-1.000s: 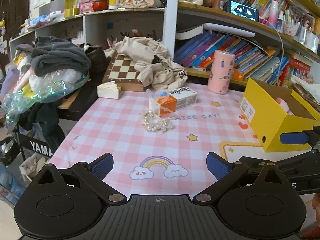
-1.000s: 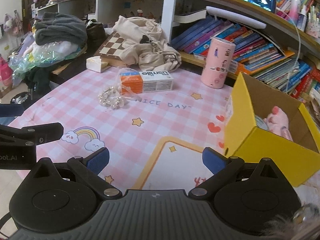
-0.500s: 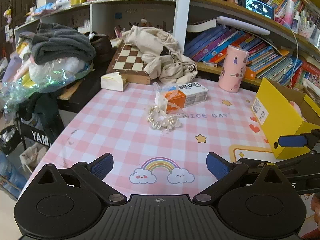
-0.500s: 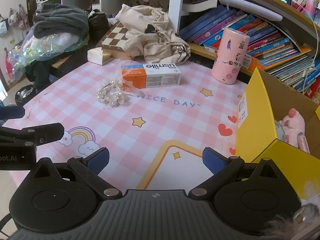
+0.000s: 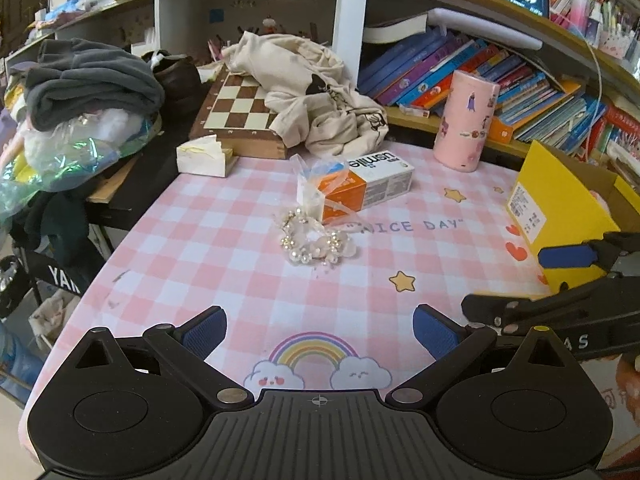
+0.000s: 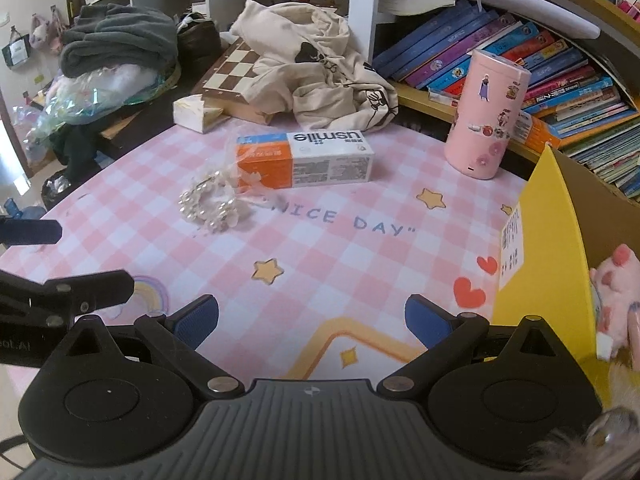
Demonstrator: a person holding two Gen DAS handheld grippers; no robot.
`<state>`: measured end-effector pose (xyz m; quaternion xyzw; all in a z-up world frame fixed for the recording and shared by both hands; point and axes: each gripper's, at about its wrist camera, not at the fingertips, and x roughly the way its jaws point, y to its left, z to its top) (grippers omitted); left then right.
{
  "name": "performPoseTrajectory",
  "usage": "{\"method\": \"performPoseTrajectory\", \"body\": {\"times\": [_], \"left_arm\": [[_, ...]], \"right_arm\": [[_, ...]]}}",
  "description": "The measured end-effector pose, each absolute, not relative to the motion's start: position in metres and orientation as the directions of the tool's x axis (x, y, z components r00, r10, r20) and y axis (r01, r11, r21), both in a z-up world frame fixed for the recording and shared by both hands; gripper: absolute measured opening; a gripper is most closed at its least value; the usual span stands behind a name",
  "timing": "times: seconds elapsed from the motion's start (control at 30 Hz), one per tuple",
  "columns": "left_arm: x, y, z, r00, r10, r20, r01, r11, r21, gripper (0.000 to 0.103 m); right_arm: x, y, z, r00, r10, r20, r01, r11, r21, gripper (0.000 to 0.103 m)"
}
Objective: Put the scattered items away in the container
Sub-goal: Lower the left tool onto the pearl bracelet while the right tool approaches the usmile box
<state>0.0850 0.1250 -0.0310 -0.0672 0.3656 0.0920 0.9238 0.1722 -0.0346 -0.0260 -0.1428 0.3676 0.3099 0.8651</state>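
A pearl bracelet [image 5: 316,240] lies in the middle of the pink checked table, also in the right wrist view [image 6: 212,206]. Behind it lies an orange and white usmile box [image 5: 368,186] [image 6: 308,158] with a clear wrapper against its orange end. A yellow cardboard box [image 5: 560,208] [image 6: 540,240] stands at the right with a pink plush toy [image 6: 616,284] inside. My left gripper [image 5: 320,326] is open and empty, short of the bracelet. My right gripper [image 6: 312,316] is open and empty, beside the yellow box.
A pink tumbler [image 5: 466,120] stands at the back right. A chessboard [image 5: 240,112], a beige cloth bag [image 5: 316,92] and a small tissue box [image 5: 204,156] sit at the back. Clothes pile [image 5: 88,84] at the left. Bookshelves rise behind. The table edge [image 5: 100,268] runs along the left.
Both grippers have moved forward toward the bracelet and usmile box, which now appear larger. Both stay open and empty.
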Motion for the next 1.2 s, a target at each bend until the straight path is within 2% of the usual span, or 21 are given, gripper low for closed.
{"method": "performPoseTrajectory", "body": {"times": [0.2,0.57,0.73,1.2], "left_arm": [[0.107,0.124,-0.038,0.695,0.123,-0.709,-0.201,0.979,-0.027,0.101],[0.151,0.126,-0.047,0.714,0.172,-0.679,-0.217,0.976,0.019,0.101],[0.171,0.126,-0.054,0.711,0.159,-0.685,-0.195,0.98,0.025,0.101],[0.218,0.134,-0.072,0.706,0.146,-0.693,-0.196,0.981,0.007,0.101]], "right_arm": [[0.199,-0.031,-0.028,0.543,0.435,-0.718,-0.633,0.774,-0.01,0.101],[0.253,-0.004,-0.022,0.533,0.487,-0.692,-0.646,0.763,0.04,0.101],[0.28,0.008,-0.018,0.55,0.488,-0.678,-0.659,0.752,0.007,0.101],[0.326,0.028,-0.023,0.514,0.477,-0.713,-0.617,0.783,0.079,0.101]]}}
